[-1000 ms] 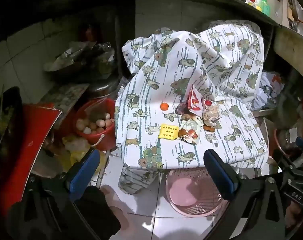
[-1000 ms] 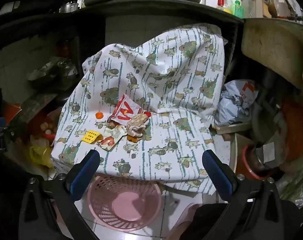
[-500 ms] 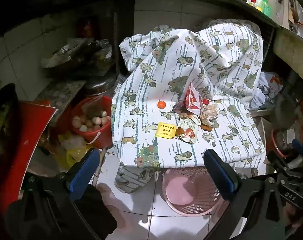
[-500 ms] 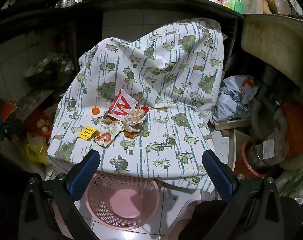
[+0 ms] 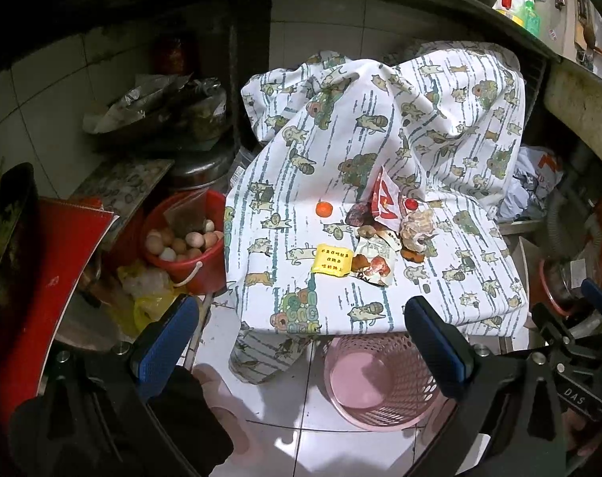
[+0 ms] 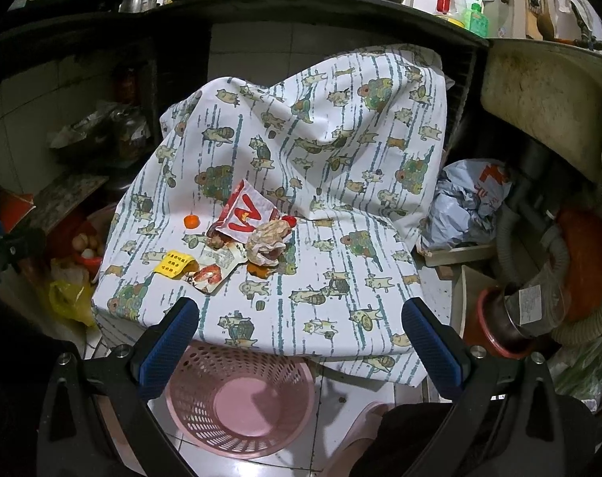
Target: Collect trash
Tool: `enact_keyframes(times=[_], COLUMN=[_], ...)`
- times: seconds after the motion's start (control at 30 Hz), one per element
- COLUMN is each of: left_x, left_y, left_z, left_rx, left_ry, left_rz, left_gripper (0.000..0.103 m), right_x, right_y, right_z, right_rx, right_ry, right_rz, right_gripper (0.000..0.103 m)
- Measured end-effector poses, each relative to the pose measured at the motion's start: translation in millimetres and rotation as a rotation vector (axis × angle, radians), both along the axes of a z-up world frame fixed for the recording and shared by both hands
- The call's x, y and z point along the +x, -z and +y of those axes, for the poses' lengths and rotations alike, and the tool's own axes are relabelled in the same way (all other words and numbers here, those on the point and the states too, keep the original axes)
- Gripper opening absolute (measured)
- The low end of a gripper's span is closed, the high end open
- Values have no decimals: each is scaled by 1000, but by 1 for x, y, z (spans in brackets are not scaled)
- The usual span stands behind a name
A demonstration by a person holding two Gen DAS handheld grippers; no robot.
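A small heap of trash lies on a low surface draped with a patterned cloth: a yellow packet, a red-and-white wrapper, a crumpled paper ball, a torn printed wrapper and a small orange cap. A pink mesh basket stands on the floor in front of the cloth. My left gripper and right gripper both hang open and hold nothing, short of the cloth's near edge.
A red bucket of eggs and a yellow plastic bag sit left of the cloth. A crumpled grey bag, hoses and a red-rimmed pot crowd the right. A dark counter overhangs behind. White floor tiles lie below.
Both views have pulled back and risen slightly, so the trash heap sits a little farther off and more of the pink basket shows. Both grippers stay open.
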State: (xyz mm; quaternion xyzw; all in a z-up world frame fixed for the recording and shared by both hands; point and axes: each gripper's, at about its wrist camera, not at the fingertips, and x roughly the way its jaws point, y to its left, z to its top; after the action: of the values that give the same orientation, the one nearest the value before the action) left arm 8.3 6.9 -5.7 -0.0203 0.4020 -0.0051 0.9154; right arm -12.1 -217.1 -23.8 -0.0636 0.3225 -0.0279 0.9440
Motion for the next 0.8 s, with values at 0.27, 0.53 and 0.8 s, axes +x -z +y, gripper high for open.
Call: enact_keyframes(times=[0.27,0.53,0.8], left_x=[-2,-1,0], left_y=[-1,5,5], left_z=[0,1,1], left_rx=[9,6,12], left_ry=[1,-2,-4], left_rz=[-1,4,2], left_gripper=[102,102,102], right_x=[-1,-1,-1], right_y=[0,0,-1], right_z=[-1,-1,-2], right_rx=[4,6,10], right_ry=[1,5,4], right_rz=[-2,-4,-5], right_gripper=[103,103,103])
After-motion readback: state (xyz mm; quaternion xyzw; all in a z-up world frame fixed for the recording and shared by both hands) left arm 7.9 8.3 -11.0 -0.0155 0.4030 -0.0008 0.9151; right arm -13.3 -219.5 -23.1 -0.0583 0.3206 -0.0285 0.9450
